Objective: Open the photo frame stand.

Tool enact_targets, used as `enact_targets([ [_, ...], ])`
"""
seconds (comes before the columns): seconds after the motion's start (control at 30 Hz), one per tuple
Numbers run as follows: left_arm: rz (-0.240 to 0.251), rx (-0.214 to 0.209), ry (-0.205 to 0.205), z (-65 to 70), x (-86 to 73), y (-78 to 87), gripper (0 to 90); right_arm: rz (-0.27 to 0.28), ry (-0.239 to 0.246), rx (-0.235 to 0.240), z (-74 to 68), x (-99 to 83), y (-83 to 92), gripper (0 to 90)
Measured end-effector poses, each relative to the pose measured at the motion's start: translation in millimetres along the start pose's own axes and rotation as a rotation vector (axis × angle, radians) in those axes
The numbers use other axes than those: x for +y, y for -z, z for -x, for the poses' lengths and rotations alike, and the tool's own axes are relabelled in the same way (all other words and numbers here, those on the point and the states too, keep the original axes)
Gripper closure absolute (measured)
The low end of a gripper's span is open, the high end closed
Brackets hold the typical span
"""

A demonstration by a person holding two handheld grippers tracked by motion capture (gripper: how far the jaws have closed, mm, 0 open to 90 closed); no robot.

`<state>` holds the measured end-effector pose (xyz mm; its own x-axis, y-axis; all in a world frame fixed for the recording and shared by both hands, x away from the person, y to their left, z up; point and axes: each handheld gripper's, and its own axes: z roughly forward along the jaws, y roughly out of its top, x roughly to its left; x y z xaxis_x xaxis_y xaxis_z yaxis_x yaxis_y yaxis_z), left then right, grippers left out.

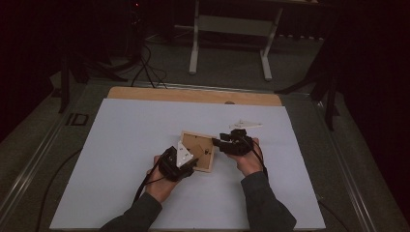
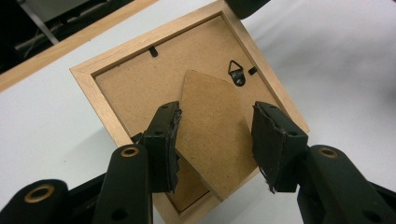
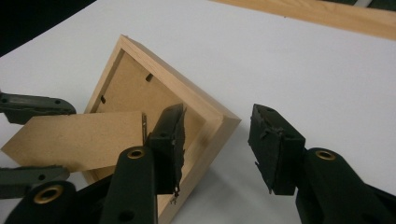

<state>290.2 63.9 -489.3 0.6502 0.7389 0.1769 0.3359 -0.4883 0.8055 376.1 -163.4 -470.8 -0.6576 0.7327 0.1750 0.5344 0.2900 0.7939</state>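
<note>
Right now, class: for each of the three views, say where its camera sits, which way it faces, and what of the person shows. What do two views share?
High view: above the person's side, facing forward and down on the white table; forearms, hands, left gripper, right gripper.
Left gripper view: on that gripper, looking along its jaws at the frame's back, the stand flap between them.
Right gripper view: along its jaws at a frame corner.
Shared: the wooden picture frame.

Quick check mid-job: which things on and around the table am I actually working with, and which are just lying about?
In the job:
picture frame, lying back-up
its fold-out stand, between the left gripper fingers
right gripper, at the frame's corner

Lying about:
white sheet
floor cables
metal stand behind the table
</note>
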Motion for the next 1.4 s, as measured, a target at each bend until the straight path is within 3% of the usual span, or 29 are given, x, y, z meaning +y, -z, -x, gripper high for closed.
enact_targets([
  [0.4, 0.018, 0.023, -0.066, 6.1, -1.0, 2.4, 53.2, -0.026, -0.055, 0.066, 5.0, -2.0, -9.1, 49.9],
  [0.53, 0.025, 0.018, -0.067, 5.5, -2.0, 2.2, 53.2, -0.05, -0.096, 0.108, 8.9, -4.4, -14.5, 45.9],
  [0.7, 0.02, 0.01, -0.069, 3.7, -2.3, 2.3, 53.1, -0.059, -0.093, 0.118, 7.6, -5.2, -18.1, 44.6],
  [0.93, -0.023, -0.065, 0.034, -11.2, -3.3, -0.6, 52.9, -0.052, -0.077, 0.109, 5.4, -5.6, -18.5, 47.5],
  [0.97, -0.023, -0.065, 0.034, -11.2, -3.3, -0.6, 52.8, -0.052, -0.077, 0.109, 5.4, -5.6, -18.5, 47.5],
  [1.0, -0.043, -0.091, 0.071, -15.0, -2.2, -1.5, 52.9, -0.051, -0.074, 0.103, 5.0, -5.7, -18.4, 48.6],
  [1.07, -0.054, -0.106, 0.095, -17.5, -1.8, -2.2, 53.1, -0.049, -0.075, 0.104, 5.1, -5.7, -18.1, 49.0],
  [1.13, -0.103, -0.154, 0.15, -24.9, -1.2, -6.0, 53.3, -0.048, -0.068, 0.103, 4.8, -5.8, -17.1, 50.1],
  [1.17, -0.103, -0.154, 0.15, -24.9, -1.2, -6.0, 53.2, -0.048, -0.068, 0.103, 4.8, -5.8, -17.1, 50.1],
  [1.27, -0.134, -0.206, 0.213, -32.3, -1.3, -8.5, 54.5, -0.044, -0.05, 0.1, 2.7, -5.2, -15.6, 50.5],
  [1.3, -0.134, -0.206, 0.213, -32.3, -1.3, -8.5, 55.1, -0.044, -0.05, 0.1, 2.7, -5.2, -15.6, 50.5],
  [1.33, -0.145, -0.229, 0.247, -35.2, -1.6, -10.3, 55.7, -0.041, -0.043, 0.1, 1.9, -4.7, -14.6, 51.1],
  [1.4, -0.16, -0.252, 0.264, -37.9, -1.8, -11.3, 56.9, -0.035, -0.038, 0.103, 1.2, -4.3, -13.6, 51.8],
])
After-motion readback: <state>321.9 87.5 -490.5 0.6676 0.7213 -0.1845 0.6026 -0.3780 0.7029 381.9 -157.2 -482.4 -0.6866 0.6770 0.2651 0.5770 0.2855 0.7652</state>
